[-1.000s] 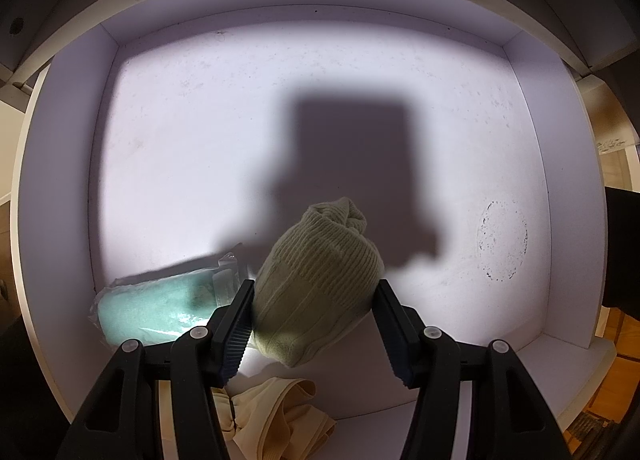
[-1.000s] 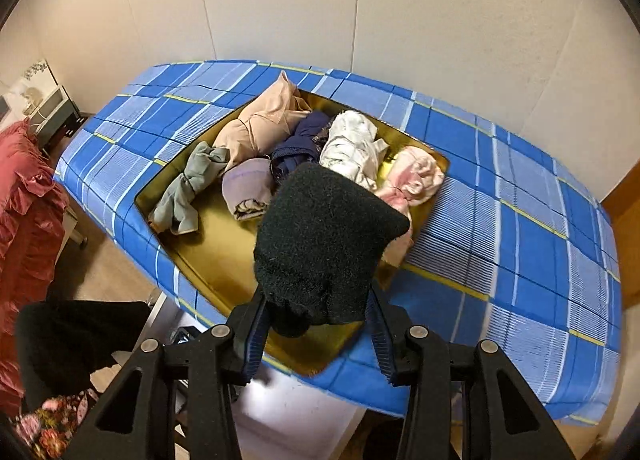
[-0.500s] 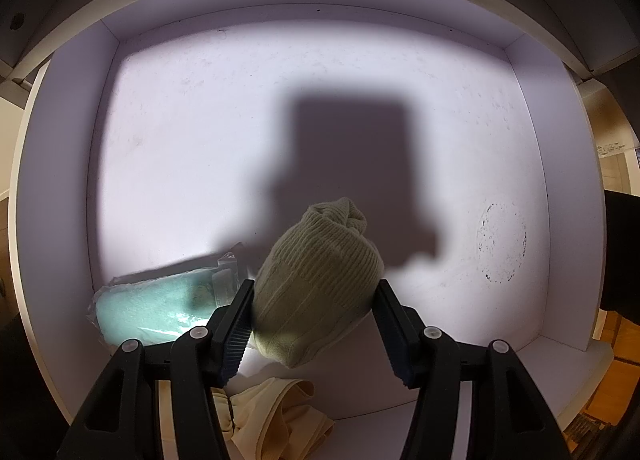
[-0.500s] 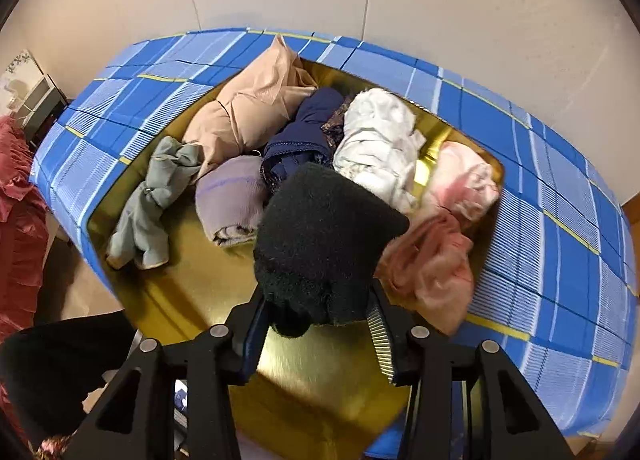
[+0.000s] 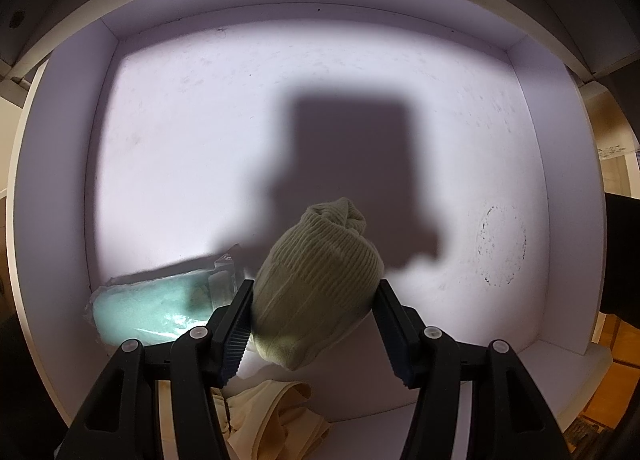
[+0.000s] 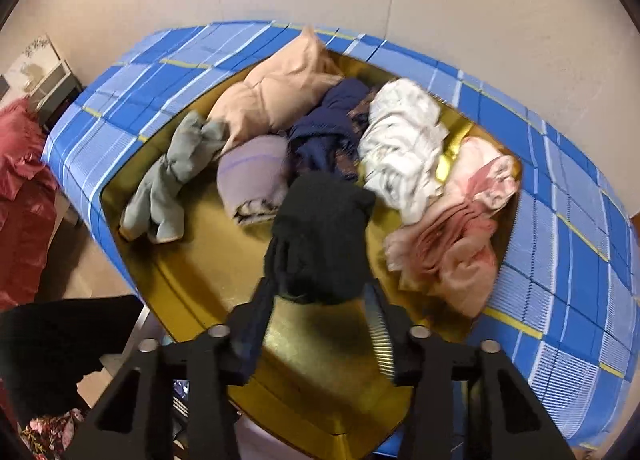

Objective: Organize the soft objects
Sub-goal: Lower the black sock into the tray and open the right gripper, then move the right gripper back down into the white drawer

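Observation:
In the left wrist view my left gripper (image 5: pixel 314 288) points straight down into a white box (image 5: pixel 60 219), shut on a rolled pale green knit bundle (image 5: pixel 320 260). A teal soft item in clear wrap (image 5: pixel 152 308) lies at the box's lower left. In the right wrist view my right gripper (image 6: pixel 318 288) hangs low over a gold tray (image 6: pixel 216 272); its jaws are closing, and its pads press on a black fuzzy bundle (image 6: pixel 320 227). The tray holds several garments: peach (image 6: pixel 280 87), grey-green (image 6: pixel 172 175), lilac (image 6: pixel 252 175), navy (image 6: pixel 328 131), white (image 6: pixel 404 143) and pink (image 6: pixel 460 227).
A cream garment (image 5: pixel 272 416) lies below the left gripper, outside the box's floor. The tray rests on a blue plaid tablecloth (image 6: pixel 560 260) against a beige wall. Red fabric (image 6: pixel 20 187) and a dark cloth (image 6: pixel 60 340) sit off the table's left edge.
My right gripper has come down closer to the tray and squeezed the black bundle narrower. The left gripper and its green bundle have not moved.

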A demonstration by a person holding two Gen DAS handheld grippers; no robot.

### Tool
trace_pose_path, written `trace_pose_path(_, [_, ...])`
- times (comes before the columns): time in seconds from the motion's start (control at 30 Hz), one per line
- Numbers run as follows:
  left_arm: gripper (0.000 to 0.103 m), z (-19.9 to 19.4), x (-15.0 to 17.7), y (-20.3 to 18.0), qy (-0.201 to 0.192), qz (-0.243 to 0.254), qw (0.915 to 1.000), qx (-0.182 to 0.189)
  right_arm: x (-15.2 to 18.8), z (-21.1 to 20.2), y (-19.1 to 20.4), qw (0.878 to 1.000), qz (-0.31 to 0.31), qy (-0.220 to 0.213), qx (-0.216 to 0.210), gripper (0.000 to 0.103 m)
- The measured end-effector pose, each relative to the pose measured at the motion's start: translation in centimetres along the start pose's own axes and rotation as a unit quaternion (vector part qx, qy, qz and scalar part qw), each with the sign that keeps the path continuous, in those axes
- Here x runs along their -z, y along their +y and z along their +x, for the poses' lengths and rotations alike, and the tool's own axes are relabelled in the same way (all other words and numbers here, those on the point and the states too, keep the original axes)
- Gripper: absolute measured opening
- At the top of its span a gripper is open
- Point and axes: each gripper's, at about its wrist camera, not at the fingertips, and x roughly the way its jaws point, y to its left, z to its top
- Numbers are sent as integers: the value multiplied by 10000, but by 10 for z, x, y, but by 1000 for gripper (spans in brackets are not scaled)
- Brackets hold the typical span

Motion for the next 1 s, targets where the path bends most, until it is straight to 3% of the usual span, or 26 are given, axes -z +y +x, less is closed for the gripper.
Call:
trace_pose_path(0.1, [59, 0, 0, 0, -3, 1, 10000, 5, -3, 10, 4, 10000, 47, 37, 0, 35])
trace_pose_path(0.2, [59, 1, 1, 0, -4, -13, 10000, 13, -10, 24, 5, 9994, 19, 97, 331, 30])
trace_pose_path(0.53, [59, 0, 0, 4, 6, -86, 9999, 96, -28, 40, -16, 9964, 197, -88, 816, 30])
trace_pose_path(0.7, [59, 0, 0, 5, 6, -114, 9999, 104, -21, 31, -21, 9983, 363, -227, 389, 39])
trace_pose_path(1.0, [59, 2, 1, 9, 17, -171, 9997, 164, 23, -21, -31, 9930, 822, -802, -287, 40])
